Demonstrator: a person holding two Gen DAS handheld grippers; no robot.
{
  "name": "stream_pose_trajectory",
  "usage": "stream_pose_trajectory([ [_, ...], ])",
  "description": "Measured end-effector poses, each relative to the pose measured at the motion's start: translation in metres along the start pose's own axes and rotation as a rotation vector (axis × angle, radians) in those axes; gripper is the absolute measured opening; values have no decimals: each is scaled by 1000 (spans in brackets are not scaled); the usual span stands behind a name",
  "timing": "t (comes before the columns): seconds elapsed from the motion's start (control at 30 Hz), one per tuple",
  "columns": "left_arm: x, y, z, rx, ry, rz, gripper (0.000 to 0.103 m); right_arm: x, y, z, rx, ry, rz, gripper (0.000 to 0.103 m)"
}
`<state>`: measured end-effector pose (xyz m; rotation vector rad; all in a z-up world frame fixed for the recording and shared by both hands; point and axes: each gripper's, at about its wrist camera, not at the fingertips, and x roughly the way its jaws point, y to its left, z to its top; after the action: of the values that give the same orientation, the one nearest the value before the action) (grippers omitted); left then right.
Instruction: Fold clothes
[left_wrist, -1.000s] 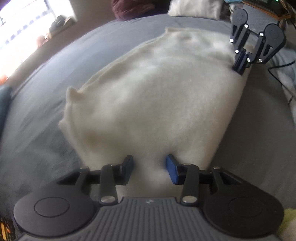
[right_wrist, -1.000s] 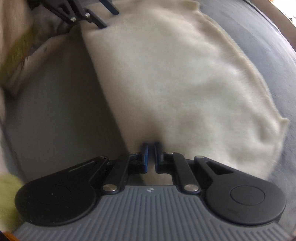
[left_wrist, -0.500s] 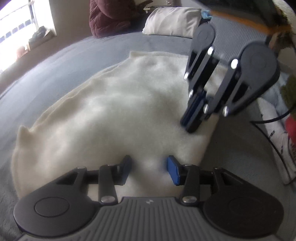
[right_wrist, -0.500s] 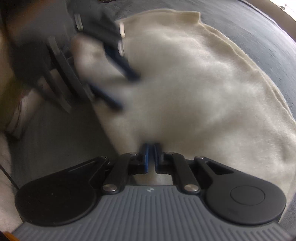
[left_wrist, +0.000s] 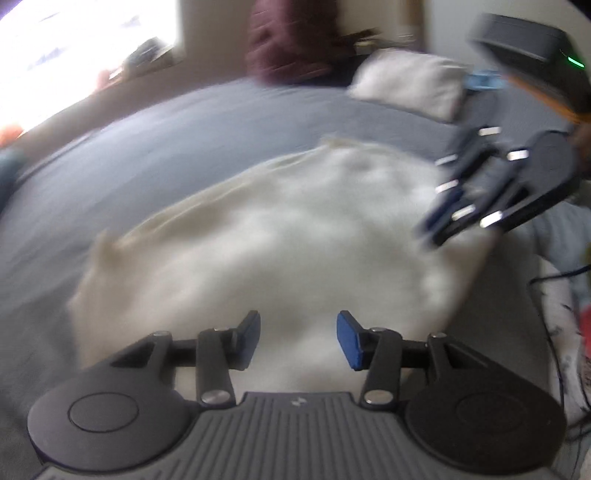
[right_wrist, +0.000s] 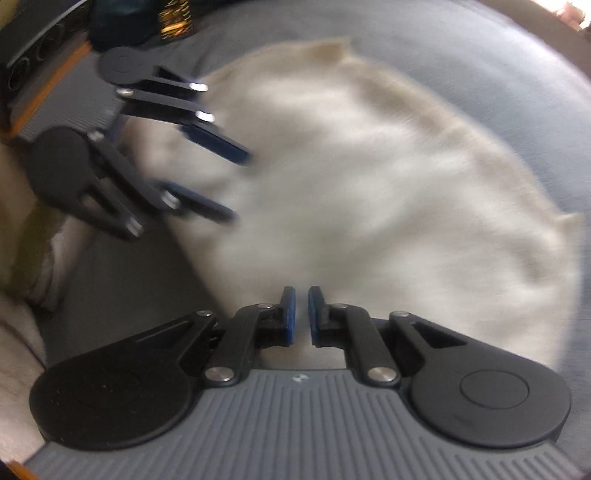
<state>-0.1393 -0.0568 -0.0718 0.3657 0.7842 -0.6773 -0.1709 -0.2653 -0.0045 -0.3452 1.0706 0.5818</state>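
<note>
Left gripper (left_wrist: 298, 341), jaws opening, now hangs released over the cream garment (left_wrist: 280, 251). Right gripper (right_wrist: 299, 315), clenched empty, has lifted beside it since a second ago.

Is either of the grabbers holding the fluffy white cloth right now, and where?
Nothing looks held. The left gripper is opening above the white garment, its pads not pressing it. The right gripper is nearly shut, with no fabric visibly pinched between its pads.

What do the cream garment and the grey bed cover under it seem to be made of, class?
Cream garment: probably fleece or soft knit, matte, with a fuzzy nap and limp edges. Grey bed cover: likely smooth woven cloth, matte and flat; blur hides its weave.
</note>
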Motion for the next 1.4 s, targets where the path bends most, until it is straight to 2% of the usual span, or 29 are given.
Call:
stream_pose_trajectory([
  [0.03,8,11,-4,-46,48,49,48,-1,-9,-4,17,15,-33,7],
  [0.1,22,37,-13,-183,94,89,52,5,-30,-16,92,60,-96,7],
  [0.13,23,50,-14,-279,76,53,52,14,-41,-26,159,49,-84,7],
  [0.2,19,60,-7,-364,72,42,45,19,-51,-27,249,29,-56,7],
  [0.23,14,59,-4,-344,42,64,45,18,-53,-23,267,38,-53,7],
  [0.3,8,60,2,-309,-4,119,50,2,-53,-13,226,14,-79,8],
  [0.37,8,65,2,-333,30,208,50,-14,-66,-17,250,-27,-139,8],
  [0.4,13,70,0,-356,66,259,51,-11,-74,-21,274,-17,-180,8],
  [0.47,24,79,-4,-405,71,272,51,-3,-90,-30,321,12,-267,8],
  [0.53,22,73,5,-389,66,299,49,21,-98,-41,276,51,-296,7],
  [0.6,8,69,12,-354,12,301,49,19,-96,-31,238,77,-308,7],
  [0.67,9,70,24,-321,-28,277,49,-8,-97,-20,247,14,-313,8],
  [0.77,28,72,41,-272,-10,307,49,-22,-111,-4,308,-76,-313,8],
  [0.9,67,78,40,-227,68,454,48,22,-145,-19,431,-34,-297,8],
  [0.93,63,78,44,-236,49,446,47,27,-152,-22,449,-44,-280,8],
  [1.0,58,80,53,-263,9,415,48,13,-160,-13,498,-60,-262,8],
  [1.03,57,82,58,-280,-5,397,49,4,-164,-7,521,-94,-251,8],
  [1.07,59,84,63,-285,-1,393,50,-6,-168,-2,544,-133,-238,8],
  [1.17,83,100,71,-308,58,422,51,-8,-186,11,590,-168,-244,9],
  [1.2,91,107,69,-335,74,441,56,2,-192,11,614,-150,-252,9],
  [1.27,96,120,63,-407,67,419,66,25,-204,9,664,-107,-269,8],
  [1.33,90,127,60,-460,46,390,66,34,-211,3,707,-129,-251,8],
  [1.4,80,131,60,-490,28,365,61,30,-215,2,732,-148,-234,8],
])
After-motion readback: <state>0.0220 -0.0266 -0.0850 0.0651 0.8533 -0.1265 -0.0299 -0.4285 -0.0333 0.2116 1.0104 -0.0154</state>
